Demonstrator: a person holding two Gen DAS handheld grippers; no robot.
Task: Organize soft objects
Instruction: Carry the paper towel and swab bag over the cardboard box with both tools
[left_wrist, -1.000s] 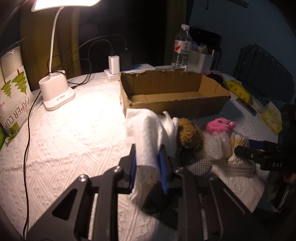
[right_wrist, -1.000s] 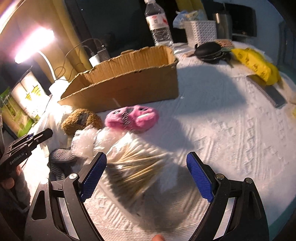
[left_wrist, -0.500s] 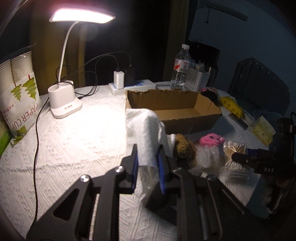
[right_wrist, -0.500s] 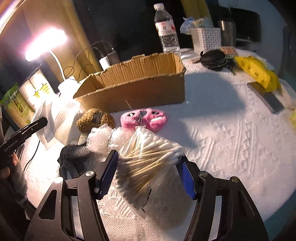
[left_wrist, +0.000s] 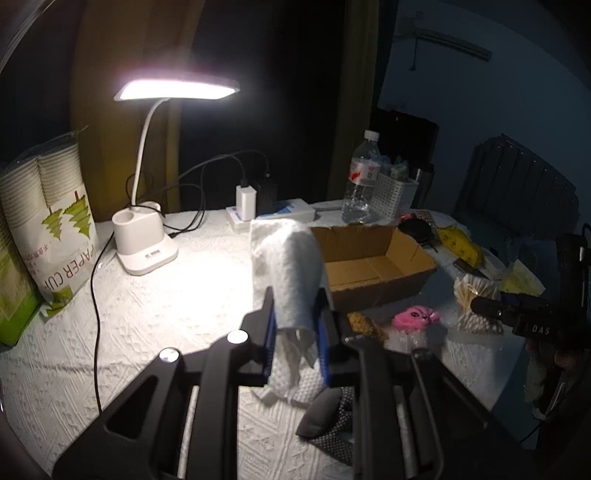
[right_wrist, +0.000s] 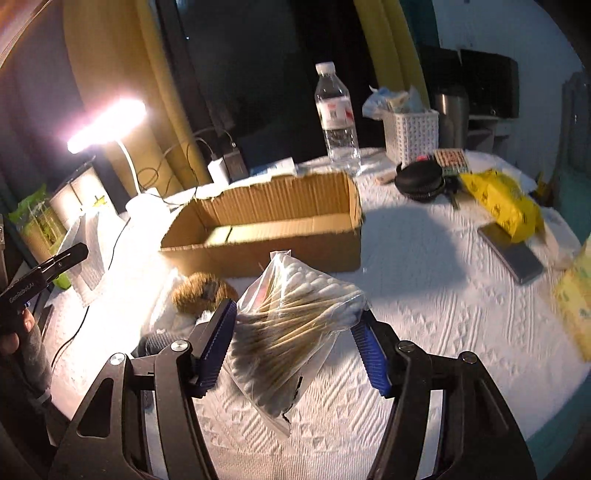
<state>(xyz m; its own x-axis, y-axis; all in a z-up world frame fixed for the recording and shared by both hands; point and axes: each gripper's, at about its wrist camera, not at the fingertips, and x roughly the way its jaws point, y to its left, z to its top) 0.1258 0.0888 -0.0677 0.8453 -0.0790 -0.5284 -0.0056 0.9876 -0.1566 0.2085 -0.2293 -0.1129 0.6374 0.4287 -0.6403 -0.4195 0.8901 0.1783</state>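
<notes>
Claws first: the left claw (left_wrist: 295, 328) was clamped tight on a rolled white paper towel (left_wrist: 286, 266), held off the white embossed desk (left_wrist: 166, 306), and the right claw (right_wrist: 295, 343) was clamped across a clear plastic bag of wooden-stemmed cotton swabs (right_wrist: 291, 325), also lifted. Beneath them lay a dark dotted fabric piece (left_wrist: 327, 413), a brown fuzzy plush (right_wrist: 201, 293) and a small pink plush toy (left_wrist: 415, 318). Beyond stood the open, empty corrugated cardboard box (right_wrist: 273, 254), with a clear water bottle (right_wrist: 336, 118) and a lit white desk lamp (left_wrist: 147, 236) farther back.

The slack bag hung low below the pads and might slip or snag the box's near wall; the towel's loose tail could unroll or catch likewise.

A second earlier the right claw stood wide open around the swabs lying on the desk; it had since closed and raised them. The left claw already held the towel then and had risen, so the box looked lower and farther.
</notes>
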